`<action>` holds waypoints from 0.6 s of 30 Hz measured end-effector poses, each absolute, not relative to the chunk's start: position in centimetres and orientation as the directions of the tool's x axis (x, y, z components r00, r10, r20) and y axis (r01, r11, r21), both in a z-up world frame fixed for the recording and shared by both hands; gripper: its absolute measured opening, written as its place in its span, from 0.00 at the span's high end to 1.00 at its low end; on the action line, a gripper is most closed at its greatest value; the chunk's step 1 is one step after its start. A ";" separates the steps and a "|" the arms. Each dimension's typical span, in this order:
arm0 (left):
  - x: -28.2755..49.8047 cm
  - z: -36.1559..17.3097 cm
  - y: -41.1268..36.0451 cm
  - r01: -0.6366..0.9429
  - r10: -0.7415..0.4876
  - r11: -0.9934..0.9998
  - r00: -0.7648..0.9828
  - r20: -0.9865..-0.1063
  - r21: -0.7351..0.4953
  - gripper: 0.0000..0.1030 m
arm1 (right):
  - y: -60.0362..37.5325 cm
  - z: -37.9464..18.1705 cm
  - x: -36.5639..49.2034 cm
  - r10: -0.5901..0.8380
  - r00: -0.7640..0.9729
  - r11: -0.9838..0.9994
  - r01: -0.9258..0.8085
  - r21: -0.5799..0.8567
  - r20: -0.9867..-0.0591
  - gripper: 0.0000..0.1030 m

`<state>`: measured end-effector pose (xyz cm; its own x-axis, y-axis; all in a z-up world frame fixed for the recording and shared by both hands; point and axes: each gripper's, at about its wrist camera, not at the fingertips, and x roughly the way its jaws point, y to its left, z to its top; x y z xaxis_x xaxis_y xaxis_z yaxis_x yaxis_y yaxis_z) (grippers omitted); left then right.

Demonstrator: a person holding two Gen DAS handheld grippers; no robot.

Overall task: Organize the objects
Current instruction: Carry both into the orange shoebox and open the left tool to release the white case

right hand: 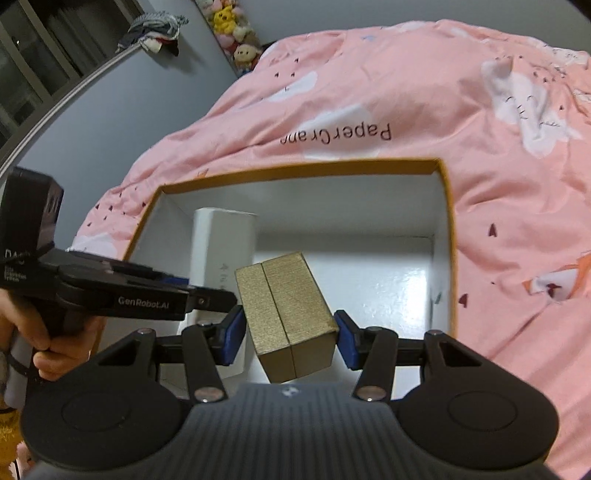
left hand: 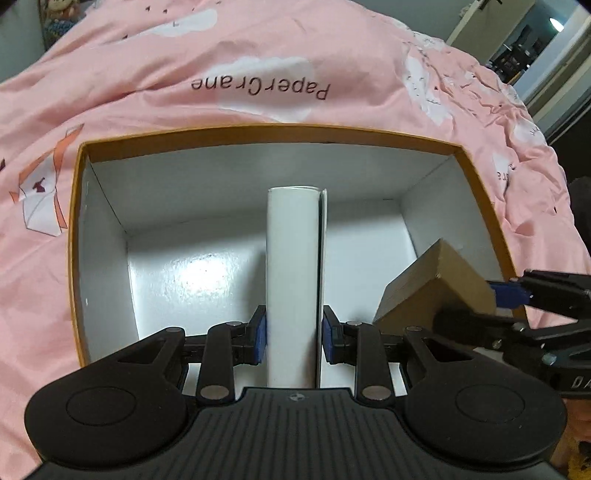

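Note:
An open storage box (left hand: 258,133) with orange rim and white inside lies on a pink duvet; its rim (right hand: 303,168) also shows in the right wrist view. My left gripper (left hand: 293,339) is shut on a long white box (left hand: 293,280), held over the storage box's middle. That white box (right hand: 221,251) appears at the left in the right wrist view. My right gripper (right hand: 290,338) is shut on a gold-brown box (right hand: 284,314), tilted above the storage box's floor. The gold-brown box (left hand: 436,288) hangs at the right, just right of the left gripper.
The pink duvet (left hand: 258,74) printed with "PaperCrane" surrounds the storage box. Plush toys (right hand: 236,33) sit against the grey wall beyond the bed. A person's hand (right hand: 48,343) grips the left gripper's handle. A doorway (left hand: 535,40) opens at the far right.

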<state>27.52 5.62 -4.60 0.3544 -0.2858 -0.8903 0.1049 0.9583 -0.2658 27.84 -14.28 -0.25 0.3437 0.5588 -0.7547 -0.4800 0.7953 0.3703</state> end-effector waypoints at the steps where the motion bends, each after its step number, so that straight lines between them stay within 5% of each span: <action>1: 27.8 -4.9 5.8 0.110 -0.285 0.958 0.353 -0.891 -0.263 0.69 | -14.0 -0.6 28.2 0.558 0.336 0.795 -0.477 0.374 -0.759 0.48; 10: 29.4 -6.3 6.5 0.111 -0.253 0.967 0.346 -0.903 -0.229 0.68 | -12.0 -2.5 29.8 0.564 0.278 0.782 -0.483 0.395 -0.778 0.48; 12: 29.5 -6.1 6.6 0.109 -0.237 0.971 0.363 -0.901 -0.212 0.60 | -11.9 -2.8 29.7 0.564 0.272 0.780 -0.485 0.395 -0.780 0.48; 18: 29.3 -4.8 5.5 0.187 -0.091 0.982 0.404 -0.910 -0.015 0.56 | -11.5 -3.1 29.6 0.553 0.264 0.783 -0.490 0.384 -0.791 0.48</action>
<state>29.30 5.48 -4.79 0.4042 -0.0912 -0.9101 0.1870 0.9822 -0.0153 29.61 -11.53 -3.07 0.2639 0.5526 -0.7906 -0.4898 0.7829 0.3837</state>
